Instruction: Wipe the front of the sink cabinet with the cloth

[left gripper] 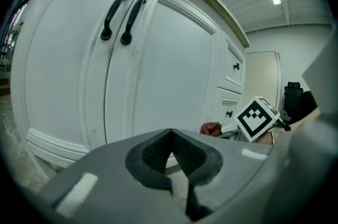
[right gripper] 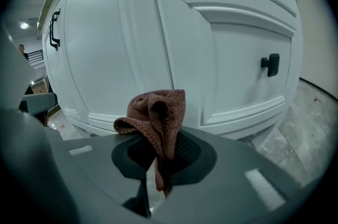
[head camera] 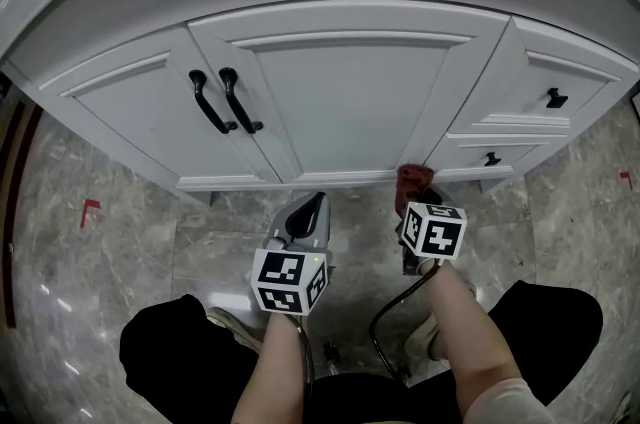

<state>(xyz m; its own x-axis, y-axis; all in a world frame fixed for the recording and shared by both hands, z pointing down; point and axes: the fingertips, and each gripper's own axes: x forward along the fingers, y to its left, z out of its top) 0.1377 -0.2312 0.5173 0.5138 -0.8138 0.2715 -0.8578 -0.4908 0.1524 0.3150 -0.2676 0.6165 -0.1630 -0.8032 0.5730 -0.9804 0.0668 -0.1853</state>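
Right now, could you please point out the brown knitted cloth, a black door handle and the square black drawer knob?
brown knitted cloth (right gripper: 158,109): right gripper view, bunched top.
black door handle (head camera: 241,102): head view, mid-bar.
square black drawer knob (right gripper: 271,65): right gripper view, front face.

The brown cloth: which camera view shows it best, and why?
The right gripper view: the cloth sits large and central, pinched by the right gripper. The head view shows it small, by the sink cabinet base; the left gripper view, as a distant scrap.
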